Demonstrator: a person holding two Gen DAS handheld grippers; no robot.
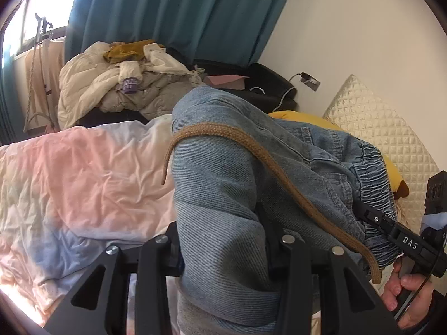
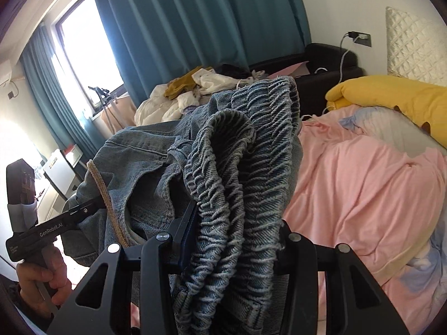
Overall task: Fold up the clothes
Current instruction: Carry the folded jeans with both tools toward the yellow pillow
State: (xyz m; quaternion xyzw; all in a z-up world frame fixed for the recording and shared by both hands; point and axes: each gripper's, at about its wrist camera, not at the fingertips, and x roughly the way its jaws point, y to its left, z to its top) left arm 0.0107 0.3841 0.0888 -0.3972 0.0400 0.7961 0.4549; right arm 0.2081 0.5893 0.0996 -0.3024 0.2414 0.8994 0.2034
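"DAS" in white on right gripper, beside jeans; "GenRobot.AI" in white on left gripper, beside jeans.

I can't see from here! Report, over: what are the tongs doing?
Left tongs shut on jeans. Right tongs shut on the elastic waistband. Brown drawstring dangling loose. Bed below, over.

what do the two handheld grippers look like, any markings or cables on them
Both are matte black with angular cut-out frames and silver round bolts. The right gripper reads "DAS" in white, with a thin black cable under its handle. The left gripper reads "GenRobot.AI" in white and carries a black block wrapped in pale blue tape. A dark sleeve cuff shows.
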